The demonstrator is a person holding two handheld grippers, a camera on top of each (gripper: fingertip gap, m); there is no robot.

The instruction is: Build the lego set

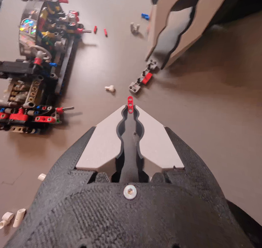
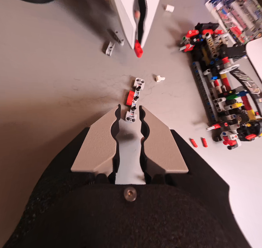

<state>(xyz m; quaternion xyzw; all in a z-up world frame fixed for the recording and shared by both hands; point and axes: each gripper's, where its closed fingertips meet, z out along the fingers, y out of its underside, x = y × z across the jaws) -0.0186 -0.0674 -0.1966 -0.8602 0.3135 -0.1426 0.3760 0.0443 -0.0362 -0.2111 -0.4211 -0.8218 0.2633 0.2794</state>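
My left gripper (image 1: pixel 130 106) is shut on a small red beam with holes (image 1: pixel 130 104), held above the table; it also shows across from me in the right wrist view (image 2: pixel 138 49). My right gripper (image 2: pixel 129 107) is open, its jaws on either side of the near end of a grey beam assembly (image 2: pixel 135 99) with black pins and a red piece (image 2: pixel 130 97), lying on the table. The same assembly (image 1: pixel 143 76) lies just past the red beam in the left wrist view, at the right gripper's tips (image 1: pixel 154 62). The large partly built lego model (image 1: pixel 36 65) (image 2: pixel 229 87) stands to the side.
Loose parts lie on the table: a white connector (image 1: pixel 110 88) (image 2: pixel 159 78), two red pins (image 1: pixel 100 30) (image 2: pixel 198 142), a blue pin (image 1: pixel 145 16), a grey piece (image 2: pixel 110 48), white tubes (image 1: pixel 12 218). A printed booklet (image 2: pixel 233 12) lies beyond the model. The grippers' ends are close to 8 centimetres from one another. It is some 5 centimetres from my left tips to the white connector (image 1: pixel 110 88). It is also in sight in the right wrist view (image 2: pixel 161 76).
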